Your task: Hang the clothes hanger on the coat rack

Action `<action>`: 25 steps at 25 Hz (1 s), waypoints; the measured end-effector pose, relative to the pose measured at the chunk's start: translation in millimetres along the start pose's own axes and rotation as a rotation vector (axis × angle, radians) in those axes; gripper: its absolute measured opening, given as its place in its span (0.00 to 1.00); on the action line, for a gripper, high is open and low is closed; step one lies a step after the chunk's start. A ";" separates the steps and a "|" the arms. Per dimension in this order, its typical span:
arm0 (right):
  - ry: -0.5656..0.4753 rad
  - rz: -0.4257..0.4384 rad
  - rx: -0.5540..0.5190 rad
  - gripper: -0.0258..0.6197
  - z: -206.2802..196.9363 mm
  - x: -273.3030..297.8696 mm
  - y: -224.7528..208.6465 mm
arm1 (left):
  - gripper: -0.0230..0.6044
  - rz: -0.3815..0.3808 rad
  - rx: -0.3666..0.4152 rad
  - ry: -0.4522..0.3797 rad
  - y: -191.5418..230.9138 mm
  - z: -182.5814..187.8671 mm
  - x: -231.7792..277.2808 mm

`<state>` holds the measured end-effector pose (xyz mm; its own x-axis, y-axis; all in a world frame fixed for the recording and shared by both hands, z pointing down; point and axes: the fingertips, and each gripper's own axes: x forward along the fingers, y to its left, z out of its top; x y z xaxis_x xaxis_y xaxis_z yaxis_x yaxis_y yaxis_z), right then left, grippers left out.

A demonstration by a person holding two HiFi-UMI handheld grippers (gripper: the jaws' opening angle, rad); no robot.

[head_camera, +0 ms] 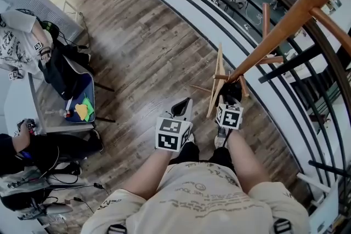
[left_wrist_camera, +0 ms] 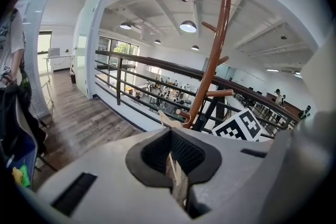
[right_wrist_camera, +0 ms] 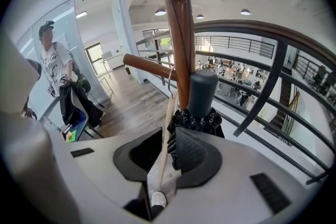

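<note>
My right tongs (right_wrist_camera: 168, 136) clamp the clothes hanger (head_camera: 213, 98) edge-on. Its long axis runs straight ahead from those jaws, hook end up by the coat rack (head_camera: 290, 19) pole. My left tongs (left_wrist_camera: 170, 136) pinch a pale wooden sliver, apparently its other end.

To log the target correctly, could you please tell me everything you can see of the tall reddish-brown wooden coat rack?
The coat rack is a round, smooth, reddish-brown wooden pole standing upright beside the black metal railing. Short pegs of the same wood angle upward from it at staggered heights and sides. A pale wooden hanger and a black folded umbrella sit close to its lower part; its base is hidden.
</note>
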<state>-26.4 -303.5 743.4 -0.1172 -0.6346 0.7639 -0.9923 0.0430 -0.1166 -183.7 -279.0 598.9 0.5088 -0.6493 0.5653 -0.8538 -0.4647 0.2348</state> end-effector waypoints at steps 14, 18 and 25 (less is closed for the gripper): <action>-0.272 0.136 -0.070 0.04 63.2 -108.3 27.6 | 0.04 -0.072 0.045 -0.061 -48.5 26.5 -3.1; -0.328 0.130 -0.059 0.04 72.2 -138.4 22.6 | 0.04 -0.104 0.066 -0.090 -66.9 40.2 -7.3; -0.446 0.075 -0.039 0.04 90.7 -196.8 5.3 | 0.04 -0.159 0.105 -0.149 -93.7 63.6 -18.0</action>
<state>-4.8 -248.4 534.8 -0.1681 -0.8986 0.4053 -0.9835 0.1251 -0.1304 -105.8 -262.1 516.5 0.6533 -0.6411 0.4028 -0.7494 -0.6232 0.2234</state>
